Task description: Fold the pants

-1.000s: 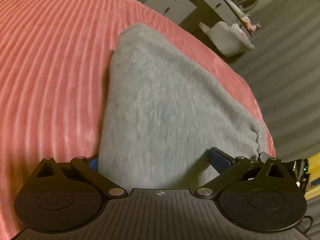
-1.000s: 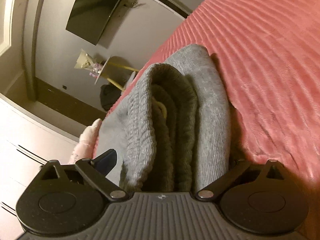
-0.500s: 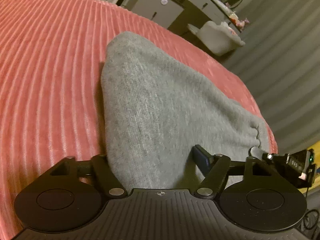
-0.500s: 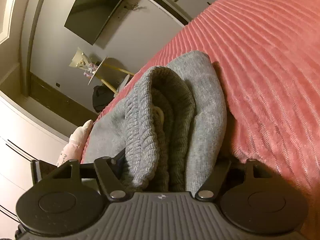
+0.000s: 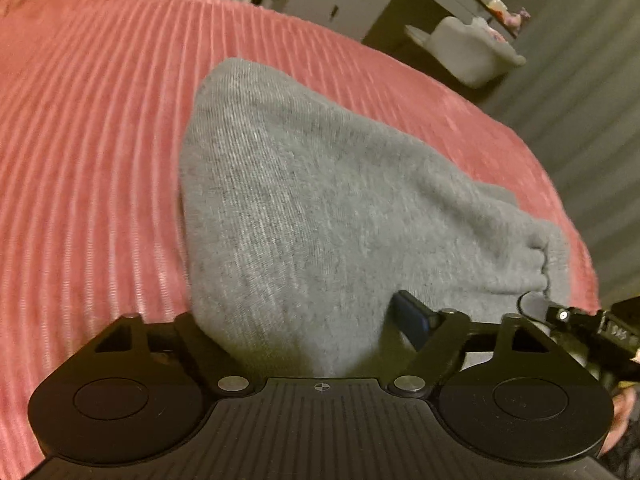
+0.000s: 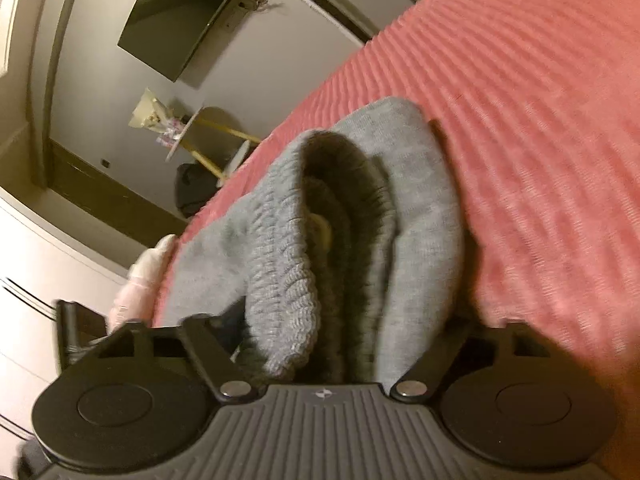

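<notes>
The grey pants [image 5: 320, 216] lie folded into a thick bundle on the pink ribbed bedspread [image 5: 88, 128], near the bedspread's edge that faces the grey curtain [image 5: 592, 112]. The left gripper [image 5: 304, 332] comes at the bundle from its smooth folded end; its jaws are closing with the cloth bulging up between them. One blue-padded finger [image 5: 412, 316] lies against the fabric, the other finger is hidden under the fold, so a firm grip cannot be told. The right gripper [image 6: 344, 344] meets the same bundle at the ribbed waistband [image 6: 288, 264], where the stacked layers and a pale drawstring tip [image 6: 324, 228] show. Its jaws are closing too, with the layers filling the gap between them; both fingertips are buried in cloth, so whether they press is unclear. In the left wrist view the right gripper's body juts in beside the pants' far corner. Beyond the bedspread stand a dark screen [image 6: 180, 28] on the wall and a white basket [image 5: 468, 52].
</notes>
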`<state>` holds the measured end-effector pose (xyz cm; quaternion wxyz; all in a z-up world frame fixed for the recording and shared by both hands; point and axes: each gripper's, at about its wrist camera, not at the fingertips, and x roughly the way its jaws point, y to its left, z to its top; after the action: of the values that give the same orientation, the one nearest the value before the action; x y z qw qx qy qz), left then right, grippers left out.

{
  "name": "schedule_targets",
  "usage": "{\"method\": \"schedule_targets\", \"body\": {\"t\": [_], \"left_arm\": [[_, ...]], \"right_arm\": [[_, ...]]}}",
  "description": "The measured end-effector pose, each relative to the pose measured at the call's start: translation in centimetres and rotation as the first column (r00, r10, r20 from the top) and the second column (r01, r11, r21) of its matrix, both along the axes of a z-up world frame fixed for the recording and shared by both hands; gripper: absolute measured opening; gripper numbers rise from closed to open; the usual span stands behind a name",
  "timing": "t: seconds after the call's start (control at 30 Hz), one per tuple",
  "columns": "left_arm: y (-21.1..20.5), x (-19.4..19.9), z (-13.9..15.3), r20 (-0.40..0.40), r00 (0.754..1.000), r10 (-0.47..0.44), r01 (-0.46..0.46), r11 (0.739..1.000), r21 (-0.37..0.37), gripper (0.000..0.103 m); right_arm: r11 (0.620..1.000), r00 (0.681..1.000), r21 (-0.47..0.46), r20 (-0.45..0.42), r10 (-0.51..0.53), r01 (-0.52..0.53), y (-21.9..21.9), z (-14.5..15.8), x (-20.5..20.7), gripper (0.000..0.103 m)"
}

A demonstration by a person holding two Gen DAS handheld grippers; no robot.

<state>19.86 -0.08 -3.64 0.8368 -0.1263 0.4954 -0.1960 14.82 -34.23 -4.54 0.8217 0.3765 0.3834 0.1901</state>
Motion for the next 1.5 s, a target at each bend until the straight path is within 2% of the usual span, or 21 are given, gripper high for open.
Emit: {"method": "schedule_targets", "body": {"t": [0.07,0.33,0.43,0.63,1.1,1.2,1.37,1.4,1.43,1.47,1.5], "left_arm": [[0.0,-0.4,0.3,0.013,1.000,0.022,-0.022,1.000,0.017,0.071],[0.7,-1.3,1.6,0.017,0.997,0.076,-0.076,0.997,0.000,0.046],[1.1,-1.9,2.2,0.036,0.997,0.075,-0.075,0.997,0.003,0.040],[0.0,-2.1,2.9,0.052,0.996,0.074,-0.076,0.996,0.037,0.037],[-1.1,-1.6,4.7,0.088,0.993,0.073,-0.076,0.996,0.040,0.036],[-1.8,-0.7,5.6,0.117,0.990,0.073,-0.077,0.996,0.035,0.035],[-3.4,1.1,7.0,0.184,0.980,0.076,-0.077,0.997,0.000,0.036],[-3.8,1.6,7.0,0.194,0.978,0.081,-0.082,0.997,-0.005,0.037],[-4.2,1.9,6.9,0.202,0.976,0.087,-0.089,0.996,-0.001,0.045],[-4.6,2.4,6.6,0.203,0.972,0.117,-0.127,0.991,0.037,0.053],[-5.0,2.7,6.3,0.210,0.964,0.164,-0.189,0.976,0.106,0.065]], "right_arm": [[1.000,1.000,-0.024,0.015,0.002,-0.002,0.4,0.2,-0.1,0.068],[0.999,0.999,-0.028,0.044,-0.023,0.024,0.6,0.8,-0.5,0.063],[0.999,0.997,-0.015,0.073,-0.028,0.029,0.3,0.9,-0.6,0.060],[0.999,0.993,-0.001,0.111,-0.032,0.033,0.1,1.6,-0.7,0.058],[0.998,0.982,0.026,0.179,-0.058,0.054,-0.5,3.2,-0.5,0.057],[0.996,0.976,0.045,0.200,-0.087,0.079,-0.9,3.7,-0.1,0.056],[0.990,0.949,0.010,0.280,-0.141,0.144,-1.8,5.2,0.6,0.056],[0.987,0.943,0.009,0.293,-0.158,0.162,-2.1,5.3,0.7,0.056],[0.983,0.936,-0.006,0.307,-0.174,0.184,-2.4,5.3,0.9,0.059],[0.978,0.932,-0.032,0.311,-0.187,0.207,-2.5,5.4,1.0,0.067],[0.967,0.929,-0.073,0.305,-0.209,0.242,-2.7,5.3,1.2,0.071]]}}
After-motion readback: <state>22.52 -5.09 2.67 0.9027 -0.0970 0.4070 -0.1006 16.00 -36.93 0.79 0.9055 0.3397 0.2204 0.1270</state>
